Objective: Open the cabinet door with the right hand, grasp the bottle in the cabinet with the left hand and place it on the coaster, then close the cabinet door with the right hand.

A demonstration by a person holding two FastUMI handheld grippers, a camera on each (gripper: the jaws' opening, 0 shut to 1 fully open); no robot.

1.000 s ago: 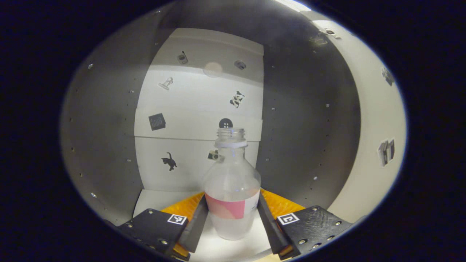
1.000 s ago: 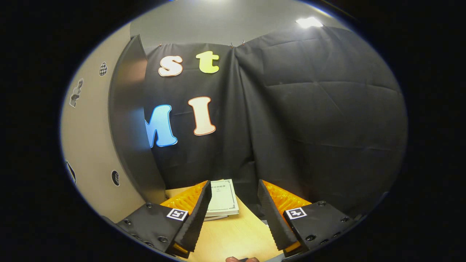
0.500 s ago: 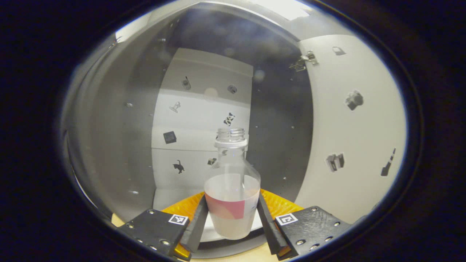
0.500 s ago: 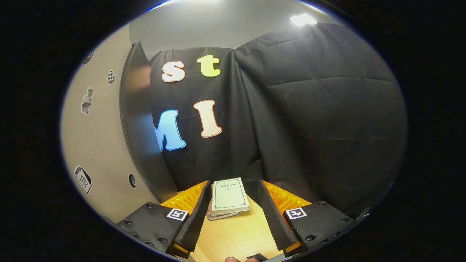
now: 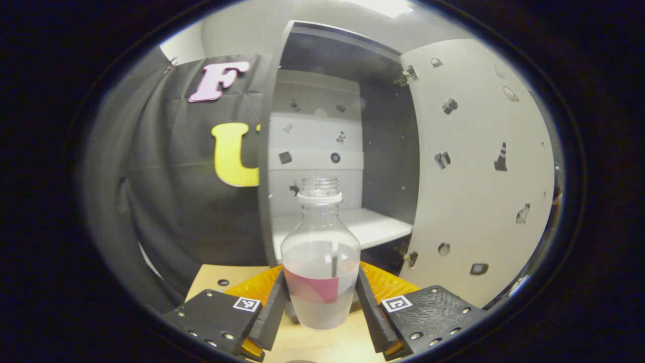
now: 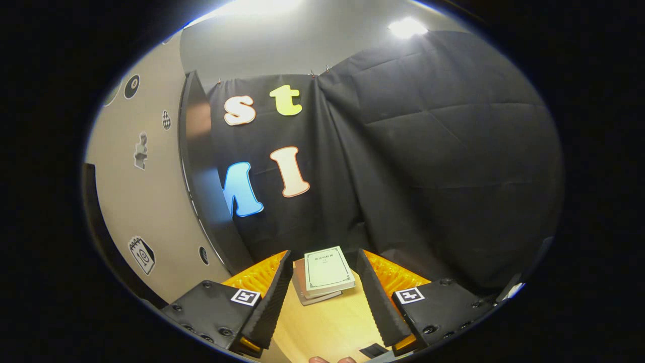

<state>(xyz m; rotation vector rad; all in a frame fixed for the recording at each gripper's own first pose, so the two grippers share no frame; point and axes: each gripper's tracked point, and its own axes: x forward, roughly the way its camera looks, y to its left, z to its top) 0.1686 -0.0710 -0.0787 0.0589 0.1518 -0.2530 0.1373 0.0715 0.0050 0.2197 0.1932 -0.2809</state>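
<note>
Left tongs [image 5: 321,302] clamp the bottle [image 5: 320,262] upright; right tongs [image 6: 322,297] gape, empty.

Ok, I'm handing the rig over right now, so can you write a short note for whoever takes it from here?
Left tongs: shut on the bottle, held upright in front of the open cabinet, over the table.
Right tongs: open, empty, beside the open cabinet door, facing a stack of books.
Done: door opened, bottle grasped and outside the cabinet.
Left: set the bottle on the coaster, then close the door with the right tongs.
</note>
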